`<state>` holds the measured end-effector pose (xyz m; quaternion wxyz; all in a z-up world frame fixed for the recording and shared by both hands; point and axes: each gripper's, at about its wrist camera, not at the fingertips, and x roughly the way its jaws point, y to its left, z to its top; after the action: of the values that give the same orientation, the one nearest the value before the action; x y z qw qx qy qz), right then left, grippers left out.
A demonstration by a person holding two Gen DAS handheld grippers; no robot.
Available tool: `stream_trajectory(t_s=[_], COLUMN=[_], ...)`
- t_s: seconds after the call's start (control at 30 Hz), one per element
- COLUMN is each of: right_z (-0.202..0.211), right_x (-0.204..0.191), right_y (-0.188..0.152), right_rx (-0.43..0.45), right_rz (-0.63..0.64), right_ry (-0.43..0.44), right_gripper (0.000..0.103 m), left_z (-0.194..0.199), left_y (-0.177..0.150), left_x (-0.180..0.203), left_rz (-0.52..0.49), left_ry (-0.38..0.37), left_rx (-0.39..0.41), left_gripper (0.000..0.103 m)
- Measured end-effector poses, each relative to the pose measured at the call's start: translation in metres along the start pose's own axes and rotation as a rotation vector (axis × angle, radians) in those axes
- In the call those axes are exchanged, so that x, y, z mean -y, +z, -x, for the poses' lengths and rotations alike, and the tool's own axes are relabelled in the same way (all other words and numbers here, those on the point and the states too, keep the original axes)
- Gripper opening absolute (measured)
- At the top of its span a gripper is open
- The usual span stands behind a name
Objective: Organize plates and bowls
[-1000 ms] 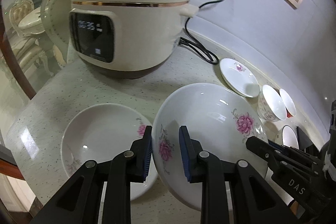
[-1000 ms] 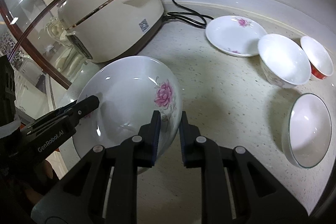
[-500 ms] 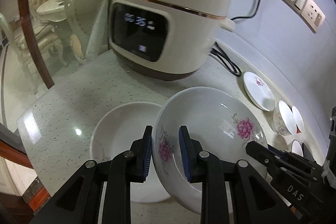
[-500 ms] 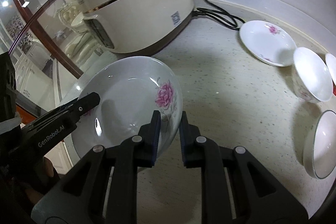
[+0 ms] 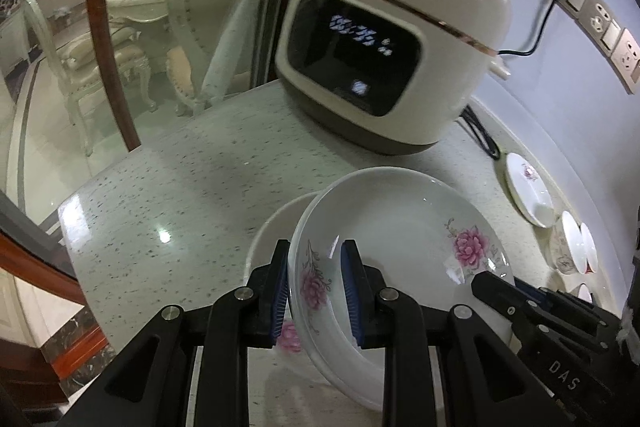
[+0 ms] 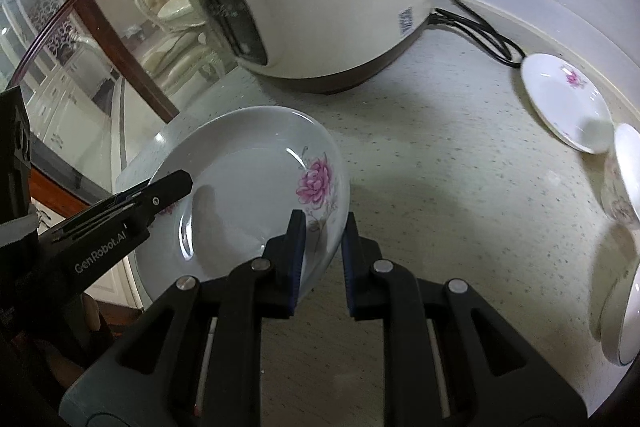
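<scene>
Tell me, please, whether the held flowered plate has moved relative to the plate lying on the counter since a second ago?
Yes. The held plate has shifted leftwards, now overlapping the lying plate, away from the small saucer.

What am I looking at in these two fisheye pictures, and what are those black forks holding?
There is no robot here: a person carries a hand-held gripper in each hand, and a camera on each looks forward along its two fingers.

The left wrist view shows the left hand-held gripper, its blue pads clamped on the near rim of a large flowered plate. The right wrist view shows the right hand-held gripper shut on the opposite rim of that plate. So both carry one plate, tilted, above the speckled countertop.

Just beneath it, in the left view, lies a second large plate, mostly covered. Behind stands a cream rice cooker, plugged into the wall. To the right lie a small flowered plate and some bowls, partly cut off at the picture's edge.
</scene>
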<state>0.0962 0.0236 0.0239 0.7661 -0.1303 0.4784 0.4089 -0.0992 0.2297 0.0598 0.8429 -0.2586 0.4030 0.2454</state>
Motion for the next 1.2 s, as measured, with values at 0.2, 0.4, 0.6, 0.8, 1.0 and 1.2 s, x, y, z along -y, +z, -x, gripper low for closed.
stream_trajectory(t_s=[0.2, 0.4, 0.6, 0.8, 1.0, 1.2], right_z=[-0.013, -0.023, -0.03, -0.035, -0.041, -0.044], right_x=[-0.011, -0.017, -0.017, -0.017, -0.019, -0.02], right_y=[0.003, 0.005, 0.005, 0.006, 0.007, 0.005], right_rx=[-0.019, -0.037, -0.053, -0.065, -0.081, -0.096], right_rz=[0.028, 0.043, 0.046, 0.052, 0.07, 0.072], right_ry=[0.007, 0.013, 0.019, 0.025, 0.022, 0.023], right_gripper=[0.02, 0.02, 0.021, 0.021, 0.021, 0.024], left_z=[-0.007, -0.013, -0.016, -0.02, -0.023, -0.025], left_y=[0.0, -0.001, 0.001, 0.0, -0.002, -0.003], left_x=[-0.014, -0.019, -0.022, -0.019, -0.018, -0.02], left_rz=[0.036, 0.048, 0.044, 0.041, 0.044, 0.043], left_ry=[0.026, 0.052, 0.068, 0.087, 0.109, 0.117], left_rx=[-0.01, -0.019, -0.02, -0.025, -0.042, -0.048], left_gripper=[0.025, 0.025, 0.025, 0.025, 0.026, 0.026])
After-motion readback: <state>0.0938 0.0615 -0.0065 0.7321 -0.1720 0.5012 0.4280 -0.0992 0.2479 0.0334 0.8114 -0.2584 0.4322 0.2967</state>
